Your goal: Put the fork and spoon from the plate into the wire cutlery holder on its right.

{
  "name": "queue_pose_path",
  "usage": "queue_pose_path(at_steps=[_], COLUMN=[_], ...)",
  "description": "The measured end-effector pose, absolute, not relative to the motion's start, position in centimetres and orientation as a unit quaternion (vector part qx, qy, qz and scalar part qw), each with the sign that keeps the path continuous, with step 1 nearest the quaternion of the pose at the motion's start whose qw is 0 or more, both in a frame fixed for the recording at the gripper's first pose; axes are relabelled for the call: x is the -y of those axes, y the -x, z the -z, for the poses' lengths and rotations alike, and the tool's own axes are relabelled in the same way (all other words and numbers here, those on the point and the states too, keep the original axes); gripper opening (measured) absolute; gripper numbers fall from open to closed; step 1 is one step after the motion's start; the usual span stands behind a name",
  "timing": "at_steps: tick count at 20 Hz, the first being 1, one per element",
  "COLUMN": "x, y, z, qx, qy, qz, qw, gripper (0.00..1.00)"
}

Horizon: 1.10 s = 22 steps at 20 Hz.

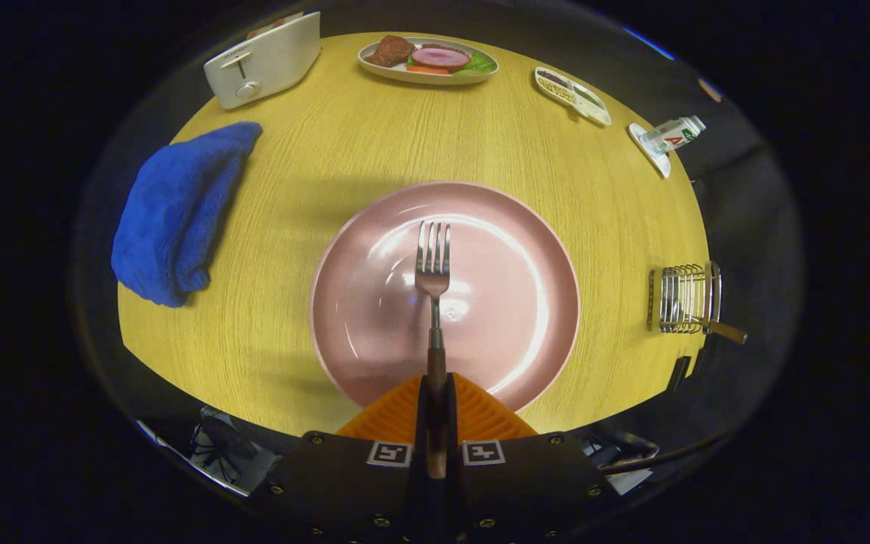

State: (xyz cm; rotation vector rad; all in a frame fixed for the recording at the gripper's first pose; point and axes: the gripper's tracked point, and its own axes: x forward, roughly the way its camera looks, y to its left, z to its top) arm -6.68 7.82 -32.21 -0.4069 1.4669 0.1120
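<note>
Pinching the fork (pixel 433 272) by its handle over the pink plate (pixel 359 302), the tongs (pixel 436 389) should swing right, dropping it handle-down into the wire cutlery holder (pixel 686 298).

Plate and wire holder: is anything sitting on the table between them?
No. In the gripper view, bare table lies between the plate and the wire cutlery holder. The gripper grips the fork.

We make out a large red "A" on the small carton (pixel 674 135) lying at the table's far right edge, and two square coded markers on the gripper (pixel 435 393) (patterns, not letters), while its fingers press together on the fork's handle (pixel 436 363).
</note>
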Motion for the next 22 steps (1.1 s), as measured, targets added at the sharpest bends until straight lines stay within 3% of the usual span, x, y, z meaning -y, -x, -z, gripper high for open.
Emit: queue_pose_path(at_steps=[15, 22], x=[-3.9, 0.0], y=[3.2, 1.0], z=[26.5, 22.5], qx=[-0.631, -0.612], qy=[0.250, 0.237], qz=[-0.006, 0.049], qw=[0.734, 0.753], gripper=[0.10, 0.10])
